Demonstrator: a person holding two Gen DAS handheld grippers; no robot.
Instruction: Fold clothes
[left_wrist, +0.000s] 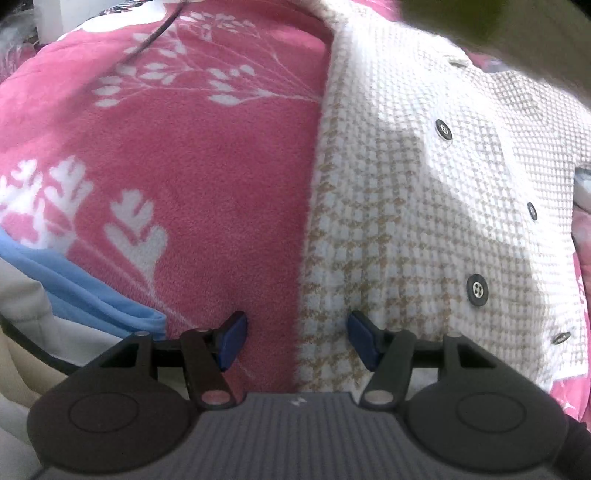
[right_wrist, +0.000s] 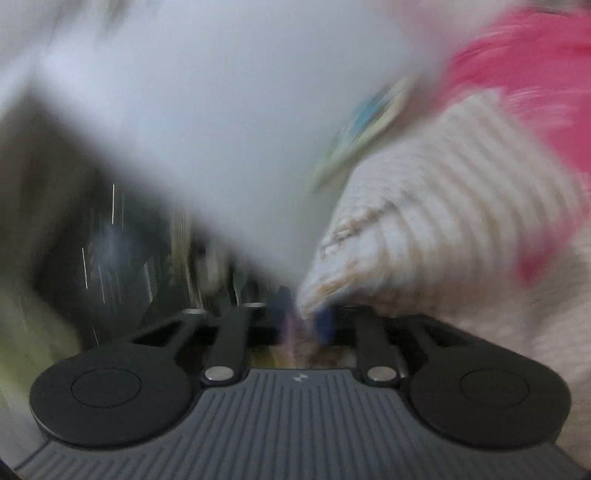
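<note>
A white and tan houndstooth knit jacket with dark round buttons lies on a pink floral blanket. My left gripper is open, its blue pads spread either side of the jacket's left edge, low over the blanket. In the right wrist view, heavily blurred, my right gripper is shut on a bunched part of the same jacket, which hangs off to the right of the jaws.
A light blue garment and a white one lie at the blanket's left edge. A thin dark cord crosses the far blanket. Blurred white surface and dark clutter fill the right wrist view.
</note>
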